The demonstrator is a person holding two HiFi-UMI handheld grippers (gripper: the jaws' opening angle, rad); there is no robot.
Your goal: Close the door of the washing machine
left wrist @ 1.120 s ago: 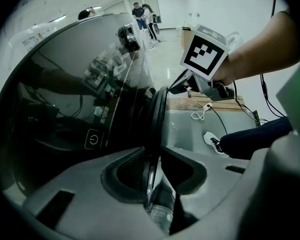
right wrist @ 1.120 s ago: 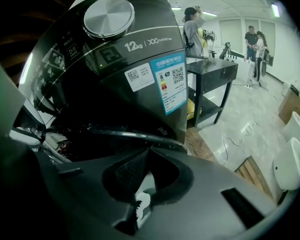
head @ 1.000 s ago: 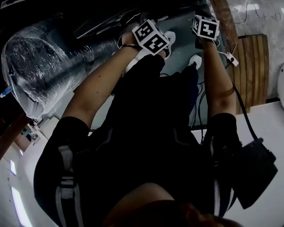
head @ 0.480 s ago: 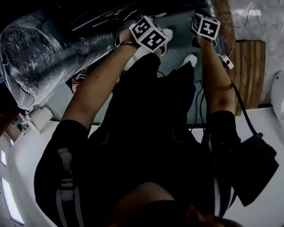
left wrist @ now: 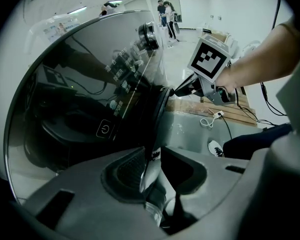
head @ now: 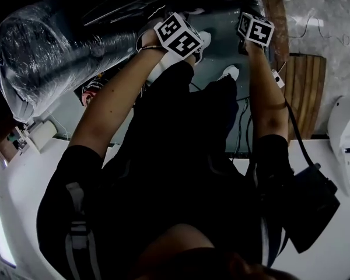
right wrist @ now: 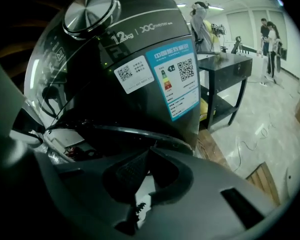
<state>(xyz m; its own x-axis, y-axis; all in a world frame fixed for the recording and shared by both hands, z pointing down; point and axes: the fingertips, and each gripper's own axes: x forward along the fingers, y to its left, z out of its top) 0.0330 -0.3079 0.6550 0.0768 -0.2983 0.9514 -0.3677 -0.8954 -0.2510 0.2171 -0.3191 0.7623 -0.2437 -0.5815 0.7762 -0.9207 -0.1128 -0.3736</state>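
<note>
We have the left hand-held gripper (left wrist: 149, 161) clamped at about half width on the thin edge of the door (left wrist: 159, 115). The rim runs up from the jaws toward 12 o'clock in the left gripper view. We read it as a steering hold, so the door swings under control rather than slamming.

The right hand-held gripper (right wrist: 149, 153) has its jaws fully together with nothing between them, tips touching or just off the curved door rim; we can't tell which. In the left gripper view it sits further along the same edge, at 1 o'clock. Closed jaws make a blunt pusher, our guess for why it is empty.

The washing machine (right wrist: 140, 59) fills the right gripper view from 9 to 1 o'clock, with its knob (right wrist: 90, 9) on top. A dark gap shows under the rim, so we judge the door still ajar and the task not done.

Versus a second ago, head view:
- Both hands keep the same spot at 12 o'clock, and the left marker cube (head: 179, 35) has rolled slightly.
- The plastic-wrapped cylinder (head: 41, 57) slid toward 10 o'clock and the wooden pallet (head: 306, 92) dropped lower.
- The white unit (head: 345, 150) at 3 o'clock shows more. All of this looks like head shift, not object motion.
</note>
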